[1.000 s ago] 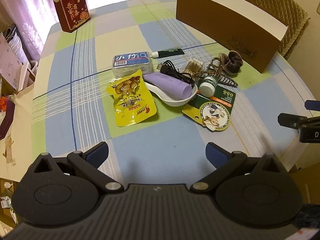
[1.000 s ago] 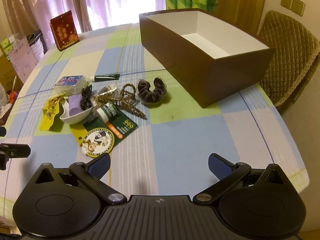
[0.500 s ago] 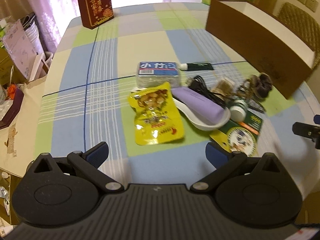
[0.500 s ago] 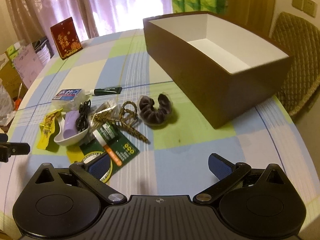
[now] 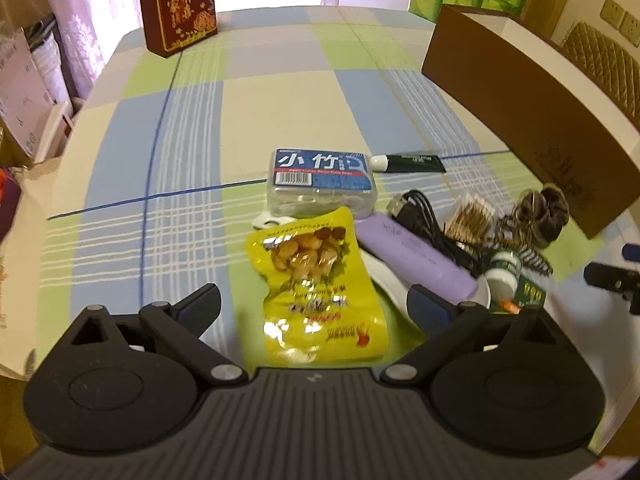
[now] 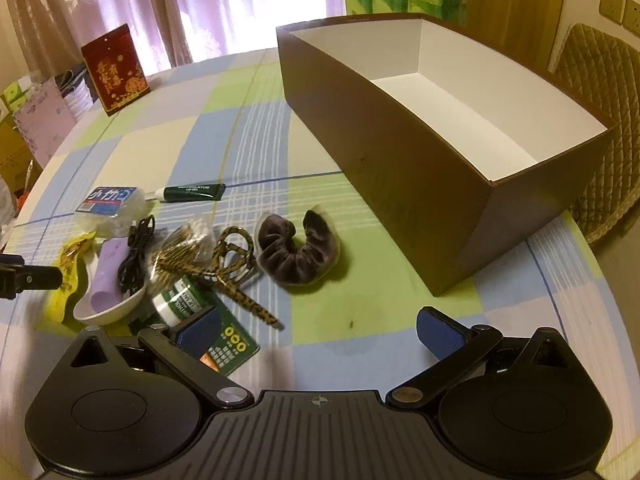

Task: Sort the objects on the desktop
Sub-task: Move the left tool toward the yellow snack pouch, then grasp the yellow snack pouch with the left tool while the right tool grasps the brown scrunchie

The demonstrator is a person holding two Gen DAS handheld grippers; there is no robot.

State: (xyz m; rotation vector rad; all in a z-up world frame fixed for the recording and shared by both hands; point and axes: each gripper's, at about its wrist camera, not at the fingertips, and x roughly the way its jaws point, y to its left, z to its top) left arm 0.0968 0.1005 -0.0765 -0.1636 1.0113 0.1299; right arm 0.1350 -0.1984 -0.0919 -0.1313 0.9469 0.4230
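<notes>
Left gripper (image 5: 314, 304) released, straddling the yellow snack pouch (image 5: 320, 286); right gripper (image 6: 318, 326) released, empty.
Lower the left squarely, pinch the pouch's middle, avoid the white dish (image 5: 390, 276) right of it.

Left wrist view looks down from low and close over the yellow snack packet (image 5: 320, 292), facing the window; right wrist view sits further right, facing the brown box (image 6: 432, 168); both share the clutter, including the blue-labelled pack (image 5: 322, 182) (image 6: 106, 202) and scrunchie (image 5: 546, 212) (image 6: 298, 254).
</notes>
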